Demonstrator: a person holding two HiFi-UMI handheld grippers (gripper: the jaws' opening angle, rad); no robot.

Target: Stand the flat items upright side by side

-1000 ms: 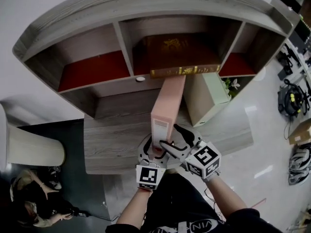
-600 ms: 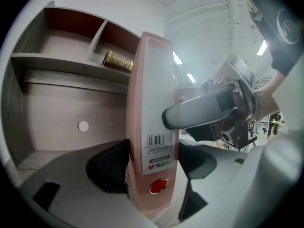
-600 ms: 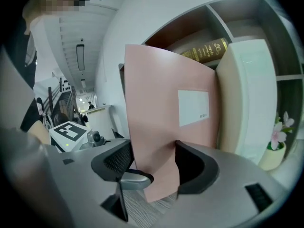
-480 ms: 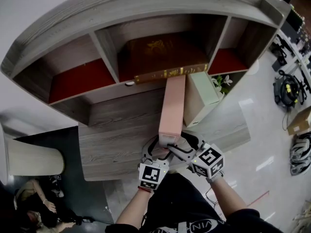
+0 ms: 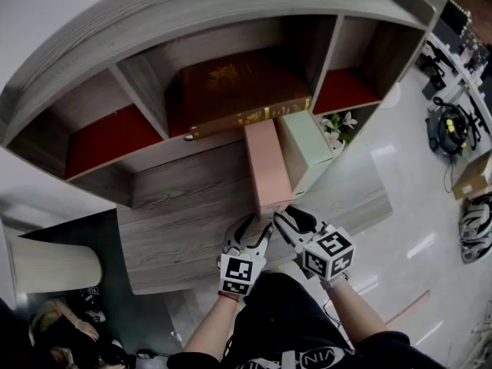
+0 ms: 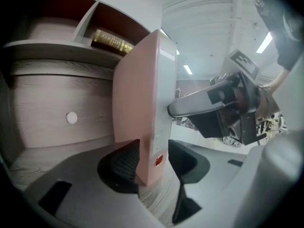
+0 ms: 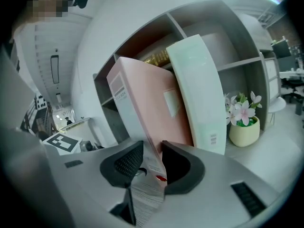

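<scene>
**Pink box on edge, both grippers at its near end**

Head view: The pink box [image 5: 267, 167] stands on edge on the desktop [image 5: 184, 206], right of centre. It runs from the front edge back toward the cubby shelf [image 5: 231, 10]. The pale green box [image 5: 306, 146] stands close alongside on its right. A brown book [image 5: 231, 91] with gold lettering lies flat in the middle cubby behind them. The left gripper [image 5: 256, 227] and right gripper [image 5: 286, 220] both sit at the pink box's near end, by the front edge.

Left gripper view: The jaws have just been closing. The box's near lower corner is between them. One pad lies flat on the pink face, and the other sits against the far side of the white spine, beside a red dot [image 6: 159, 159].

Right gripper view: These jaws have also just been closing and are now clamped narrowly on the same bottom corner. The spine strip passes between the pads. The green box rises just behind. A flower pot [image 7: 243, 129] stands further right on the desktop.
</scene>
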